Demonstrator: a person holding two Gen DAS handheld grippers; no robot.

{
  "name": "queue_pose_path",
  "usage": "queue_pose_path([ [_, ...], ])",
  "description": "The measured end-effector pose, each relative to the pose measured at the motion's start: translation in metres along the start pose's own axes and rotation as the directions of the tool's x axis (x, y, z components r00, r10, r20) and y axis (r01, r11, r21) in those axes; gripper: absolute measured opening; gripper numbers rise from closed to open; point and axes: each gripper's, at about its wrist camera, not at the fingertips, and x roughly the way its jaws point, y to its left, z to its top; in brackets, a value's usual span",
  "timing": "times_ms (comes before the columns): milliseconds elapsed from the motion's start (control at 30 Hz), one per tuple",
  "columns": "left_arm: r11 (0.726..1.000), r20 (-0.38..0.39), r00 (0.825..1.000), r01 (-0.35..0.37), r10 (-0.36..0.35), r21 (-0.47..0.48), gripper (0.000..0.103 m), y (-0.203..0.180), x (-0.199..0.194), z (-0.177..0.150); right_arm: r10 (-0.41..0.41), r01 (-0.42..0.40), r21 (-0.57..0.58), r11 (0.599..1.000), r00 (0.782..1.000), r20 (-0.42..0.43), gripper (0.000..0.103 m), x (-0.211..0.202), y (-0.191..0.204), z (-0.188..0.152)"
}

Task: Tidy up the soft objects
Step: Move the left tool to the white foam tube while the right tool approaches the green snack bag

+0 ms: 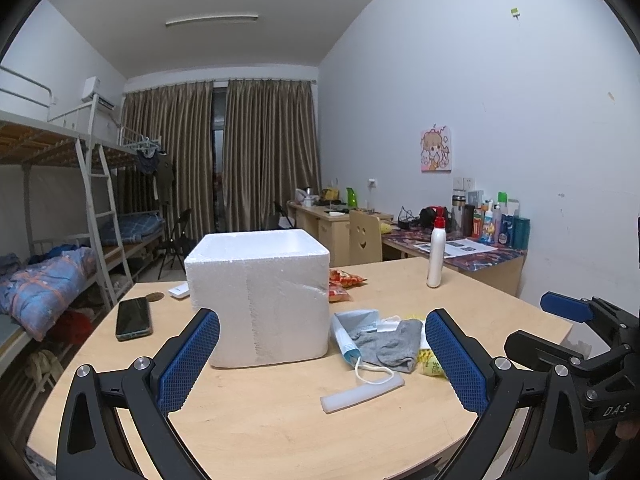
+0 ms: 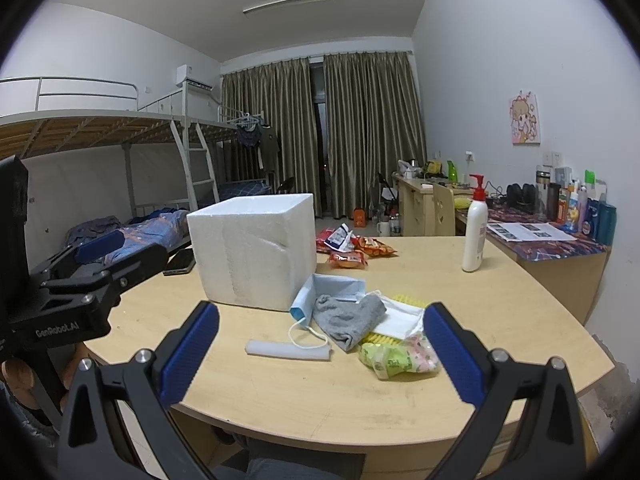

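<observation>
Left wrist view: left gripper (image 1: 322, 354) was held above the near edge of the table (image 1: 256, 412), its blue-padded fingers (image 1: 188, 360) spread wide with nothing between them. White foam box (image 1: 258, 292) stood on the table straight ahead, top open. Just right of the box lay the soft pile: grey sock (image 1: 394, 344) on top of a blue face mask (image 1: 354, 330), the mask touching the box's right side. A white translucent strip (image 1: 362, 392) lay near of the pile. Black phone (image 1: 133, 317) sat left of the box; white pump bottle (image 1: 436, 254) stood upright, far right. The right gripper (image 1: 568, 308) showed at the right edge.

Right wrist view: right gripper (image 2: 320, 350) also had its fingers spread, empty. The sock (image 2: 348, 316) lay over the blue mask (image 2: 332, 290) and a white mask (image 2: 400, 320), near right of the foam box (image 2: 254, 246). A green-pink packet (image 2: 396, 356) lay by the right finger. Snack bags (image 2: 354, 248) lay beyond the pile, right of the box.
</observation>
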Motion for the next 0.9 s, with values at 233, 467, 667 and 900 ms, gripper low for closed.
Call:
queue_pose_path([
  [233, 1.0, -0.021, 1.0, 0.012, -0.012, -0.009, 0.103, 0.004, 0.015, 0.001, 0.003, -0.003, 0.017, 1.0, 1.0, -0.007, 0.103, 0.01, -0.011, 0.003],
  [467, 0.999, -0.062, 0.997, 0.052, -0.052, 0.003, 0.103, 0.005, 0.033, -0.003, -0.004, 0.005, 0.032, 0.999, 0.999, -0.046, 0.103, 0.028, -0.021, 0.004],
  [667, 0.998, -0.111, 0.992, 0.063, -0.062, 0.005, 0.103, 0.007, 0.054, -0.009, -0.021, 0.023, 0.032, 0.999, 0.996, -0.086, 0.103, 0.044, -0.028, 0.002],
  [900, 0.997, -0.162, 0.984, 0.074, -0.068, 0.033, 0.103, 0.007, 0.076, -0.016, -0.039, 0.043, 0.028, 0.999, 0.991, -0.131, 0.103, 0.064, -0.037, -0.001],
])
